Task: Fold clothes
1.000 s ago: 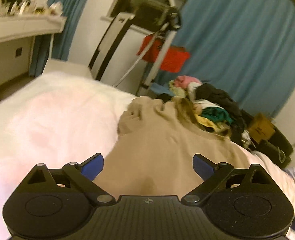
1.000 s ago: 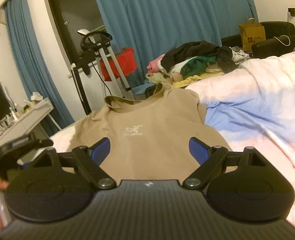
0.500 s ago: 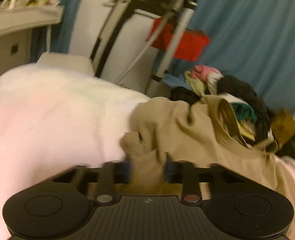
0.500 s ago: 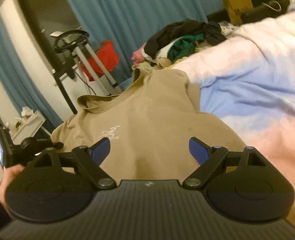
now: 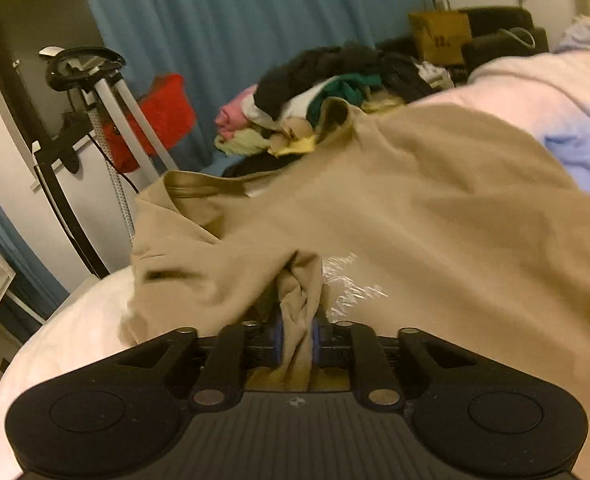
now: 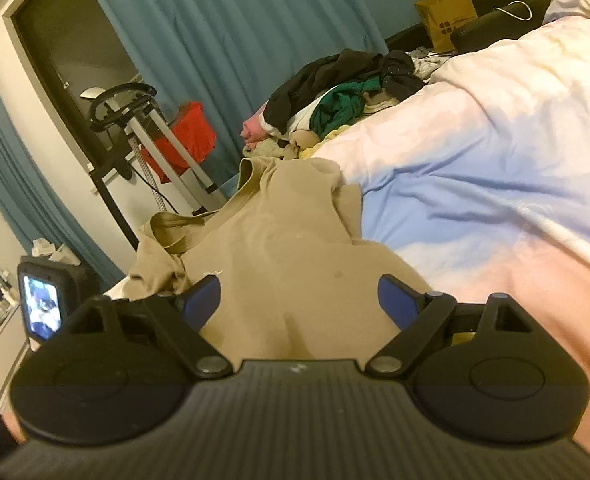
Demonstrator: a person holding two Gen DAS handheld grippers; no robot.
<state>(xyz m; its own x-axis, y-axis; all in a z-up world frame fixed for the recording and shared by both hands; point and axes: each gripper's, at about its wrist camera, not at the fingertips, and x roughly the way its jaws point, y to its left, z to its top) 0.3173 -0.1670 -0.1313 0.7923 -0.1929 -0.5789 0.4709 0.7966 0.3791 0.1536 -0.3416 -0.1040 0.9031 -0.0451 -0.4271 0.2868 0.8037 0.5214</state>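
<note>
Holding: my left gripper has a bunched fold of the tan shirt pinched between its blue pads; its jaws have just been moving, clamped first and then easing a little, with the cloth between them throughout.
Free hand: my right gripper stands wide open, fingers apart, with shirt cloth lying in the gap and neither pad pressing on it.
Count, garments: I see one tan shirt in play, plus one heap of mixed clothes well beyond my fingertips; I can't count the pieces in that heap.
Count, grippers: two, one per hand.
Where the shirt is: on the pale bedcover, spread from right under my fingers outward.
Which way it points: in the right wrist view its long axis runs away from my fingertips, with the neckline at the far end, left of my left finger's line.
Shirt detail: a pale printed mark sits just beyond and right of my left fingertips, blurred.
Cut off: the near hem is hidden under both gripper bodies, and the shirt's right side runs out of the left wrist view.
Hard to make out: much of the left wrist view is smeared.
Farther out: one blue curtain, one exercise machine and one red thing behind it.
</note>
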